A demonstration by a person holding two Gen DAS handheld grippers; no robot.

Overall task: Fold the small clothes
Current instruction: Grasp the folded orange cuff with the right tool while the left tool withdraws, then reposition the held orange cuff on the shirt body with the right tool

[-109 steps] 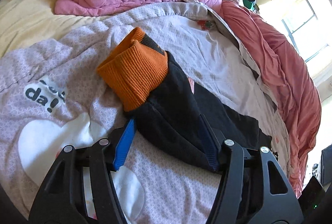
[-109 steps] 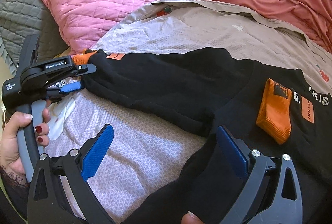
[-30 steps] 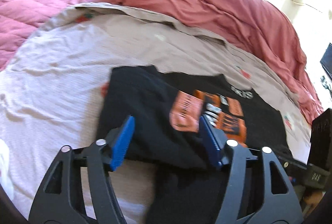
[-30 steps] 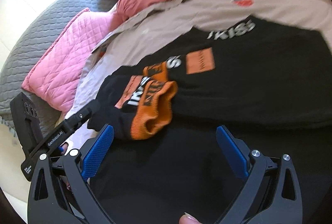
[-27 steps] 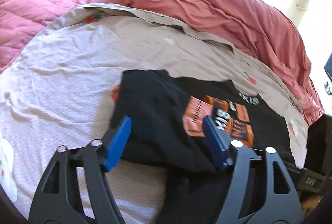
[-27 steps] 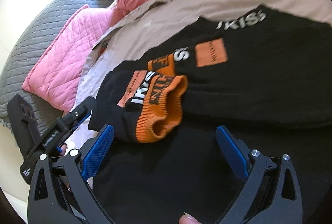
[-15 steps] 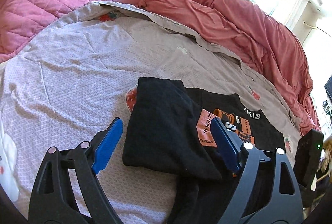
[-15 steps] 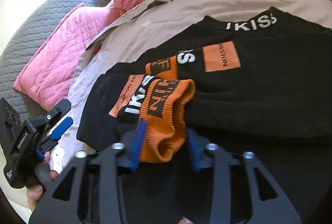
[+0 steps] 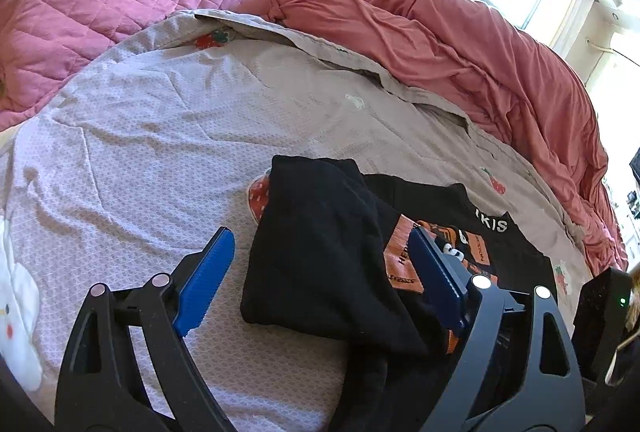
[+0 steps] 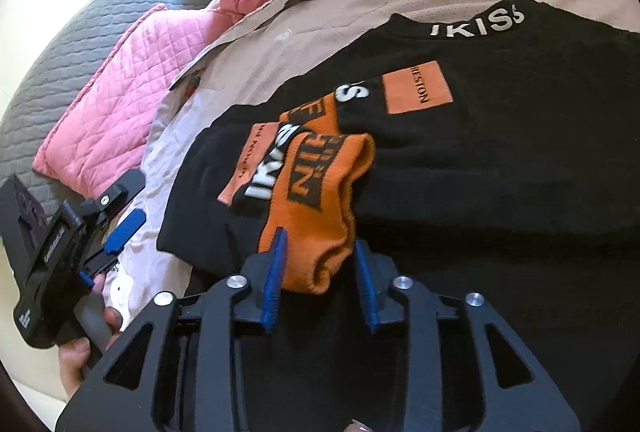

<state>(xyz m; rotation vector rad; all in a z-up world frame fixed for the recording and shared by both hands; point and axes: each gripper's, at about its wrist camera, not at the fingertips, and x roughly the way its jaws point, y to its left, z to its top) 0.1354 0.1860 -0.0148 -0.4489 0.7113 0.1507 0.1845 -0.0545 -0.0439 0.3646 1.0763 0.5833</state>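
Observation:
A small black sweatshirt [image 10: 500,159] with orange patches and white lettering lies on the bed. Its left sleeve is folded across the body, and the sleeve's orange ribbed cuff [image 10: 320,199] lies on top. My right gripper [image 10: 318,264] has its jaws closed in around the end of the cuff, the blue pads touching its sides. My left gripper [image 9: 320,280] is open and empty, held just above the folded black sleeve [image 9: 320,244]. It also shows in the right wrist view [image 10: 120,232], off the garment's left edge.
The bed sheet [image 9: 140,159] is pale lilac with strawberry prints. A pink quilted pillow [image 9: 100,3] lies at the head. A bunched salmon duvet [image 9: 460,43] runs along the far side. A grey quilted cover [image 10: 72,51] lies behind the pillow.
The sleeve was folded across the body and released by the left gripper, which drew back open. My right gripper moved in and closed from wide open onto the orange cuff.

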